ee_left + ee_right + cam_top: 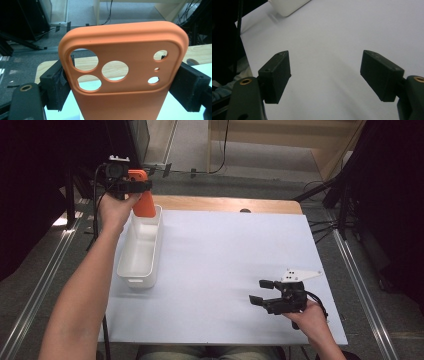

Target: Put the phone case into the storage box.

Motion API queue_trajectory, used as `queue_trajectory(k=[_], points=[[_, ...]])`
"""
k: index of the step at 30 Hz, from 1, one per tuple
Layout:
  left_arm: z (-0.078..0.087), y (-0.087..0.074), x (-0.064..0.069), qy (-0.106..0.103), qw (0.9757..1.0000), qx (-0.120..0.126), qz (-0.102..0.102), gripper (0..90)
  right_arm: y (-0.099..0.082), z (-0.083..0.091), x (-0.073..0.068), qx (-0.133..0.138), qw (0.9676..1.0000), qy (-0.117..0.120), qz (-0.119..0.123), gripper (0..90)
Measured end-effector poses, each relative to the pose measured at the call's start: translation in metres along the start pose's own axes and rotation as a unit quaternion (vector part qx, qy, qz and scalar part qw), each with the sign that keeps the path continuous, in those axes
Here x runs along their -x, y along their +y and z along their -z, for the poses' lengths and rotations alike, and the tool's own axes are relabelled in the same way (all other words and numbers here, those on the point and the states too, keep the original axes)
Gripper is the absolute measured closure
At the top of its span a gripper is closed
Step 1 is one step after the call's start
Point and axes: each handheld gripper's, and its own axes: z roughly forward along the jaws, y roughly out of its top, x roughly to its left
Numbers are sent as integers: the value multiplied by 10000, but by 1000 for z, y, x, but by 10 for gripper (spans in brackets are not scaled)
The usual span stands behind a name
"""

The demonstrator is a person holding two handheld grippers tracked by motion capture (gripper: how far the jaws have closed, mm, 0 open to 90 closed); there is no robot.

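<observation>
White table (pixel 225 270) noted: my left gripper (pixel 131 185) clamps the orange phone case (pixel 144 202) by its side edges above the white bin (pixel 141 251), light and flexible I judge, while my right gripper (pixel 264 292) idles agape.

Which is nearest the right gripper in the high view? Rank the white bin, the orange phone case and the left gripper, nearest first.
1. White bin: on the table's left side, across from the right gripper.
2 and 3. Orange phone case and left gripper: too close to call, since the jaws are clamped on the case, held above the bin's far end at the far left.
</observation>
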Motion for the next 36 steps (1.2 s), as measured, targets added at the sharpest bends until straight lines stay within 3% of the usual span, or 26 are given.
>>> queue_trajectory(k=[4, 7, 19, 36], points=[[-5, -2, 0, 85, 9999, -3, -79, 146, 0, 0, 0, 24, 10000, 16, -16, 232], [-9, -3, -1, 41, 10000, -11, -12, 145, 0, 1, 0, 46, 10000, 7, -10, 232], [-24, -11, 1, 142, 9997, -176, -76, 145, 0, 1, 0, 43, 10000, 8, 0, 232], [-40, -31, -4, 248, 9993, -273, 77, 144, 1, 2, -1, 73, 10000, 32, -15, 232]])
